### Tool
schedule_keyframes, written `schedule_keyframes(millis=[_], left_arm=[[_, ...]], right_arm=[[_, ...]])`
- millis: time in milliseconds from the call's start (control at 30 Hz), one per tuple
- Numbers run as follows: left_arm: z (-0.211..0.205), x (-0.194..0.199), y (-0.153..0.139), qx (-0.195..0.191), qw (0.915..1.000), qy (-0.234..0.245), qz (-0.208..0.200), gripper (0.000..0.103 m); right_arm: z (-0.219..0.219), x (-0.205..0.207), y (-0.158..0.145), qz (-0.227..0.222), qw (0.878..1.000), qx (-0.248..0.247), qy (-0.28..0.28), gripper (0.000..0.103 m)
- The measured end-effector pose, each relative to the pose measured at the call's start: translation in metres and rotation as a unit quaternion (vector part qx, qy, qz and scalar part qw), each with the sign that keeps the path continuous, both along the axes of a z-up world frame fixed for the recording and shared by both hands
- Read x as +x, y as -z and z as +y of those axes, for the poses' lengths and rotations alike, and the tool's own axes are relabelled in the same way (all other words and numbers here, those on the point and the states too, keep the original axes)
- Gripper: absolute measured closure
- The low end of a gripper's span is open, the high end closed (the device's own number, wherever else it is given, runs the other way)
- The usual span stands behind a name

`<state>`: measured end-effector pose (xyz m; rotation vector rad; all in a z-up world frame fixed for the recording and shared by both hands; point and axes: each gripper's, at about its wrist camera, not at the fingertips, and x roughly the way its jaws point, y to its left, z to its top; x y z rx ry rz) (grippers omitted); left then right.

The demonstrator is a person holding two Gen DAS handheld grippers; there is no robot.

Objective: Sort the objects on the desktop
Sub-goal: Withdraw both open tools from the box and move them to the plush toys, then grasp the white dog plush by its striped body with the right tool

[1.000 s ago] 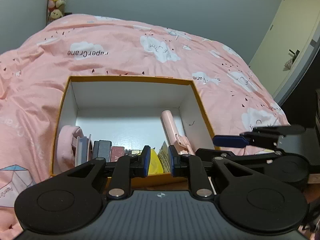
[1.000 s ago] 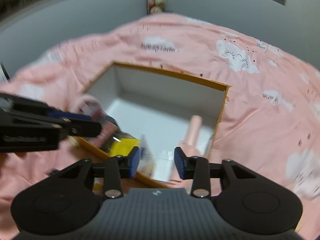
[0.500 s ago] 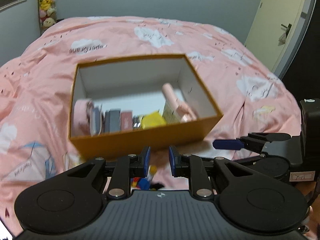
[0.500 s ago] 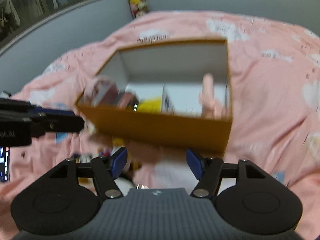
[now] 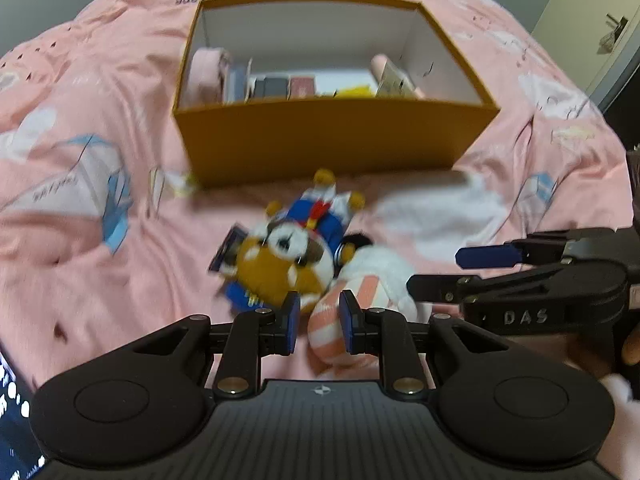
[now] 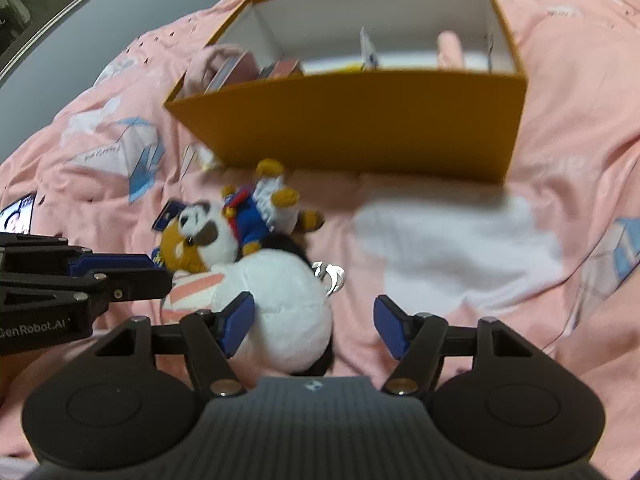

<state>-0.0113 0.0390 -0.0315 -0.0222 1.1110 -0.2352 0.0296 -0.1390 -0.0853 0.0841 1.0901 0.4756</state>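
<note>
An orange box [image 5: 336, 140] with a white inside stands on the pink duvet and holds several small things. In front of it lie a brown plush toy in blue clothes [image 5: 288, 256] and a white plush with pink stripes [image 5: 376, 276]. My left gripper [image 5: 316, 316] hangs over the striped end, its jaws a narrow gap apart and gripping nothing. In the right wrist view the box [image 6: 360, 120] is ahead, and my right gripper [image 6: 316, 320] stands wide open above the white plush [image 6: 280, 304], beside the brown plush [image 6: 208, 240]. The left gripper [image 6: 160, 270] enters from the left there.
A metal key ring [image 6: 330, 276] lies by the white plush. A lit screen [image 6: 16, 216] sits at the duvet's left edge. The right gripper [image 5: 436, 270] reaches in from the right of the left wrist view. A door [image 5: 592, 20] is at the far right.
Both grippers drew back from over the box and tilted down toward the plush toys in front of it. The right jaws spread wide; the left jaws stayed narrow.
</note>
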Motion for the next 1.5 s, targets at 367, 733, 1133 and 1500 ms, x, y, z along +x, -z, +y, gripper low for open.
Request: schedule_keyframes(millis=[367, 733, 1133, 1500], left_arm=[[0.001, -0.016, 0.024, 0.007, 0.9976, 0.012, 0.068, 0.079], [0.008, -0.013, 0.021, -0.013, 0.9976, -0.009, 0.067, 0.078], [0.015, -0.010, 0.020, -0.022, 0.9971, -0.028, 0.068, 0.078], [0.016, 0.004, 0.037, -0.063, 0.9929, -0.018, 0.100, 0.078]], right_arm=[[0.024, -0.017, 0.009, 0.013, 0.997, -0.028, -0.070, 0.036], [0.035, -0.009, -0.002, -0.009, 0.994, -0.034, -0.101, 0.036], [0.044, -0.001, 0.003, -0.006, 0.989, -0.033, -0.144, 0.034], [0.058, -0.028, -0.014, -0.106, 0.956, -0.108, -0.253, 0.045]])
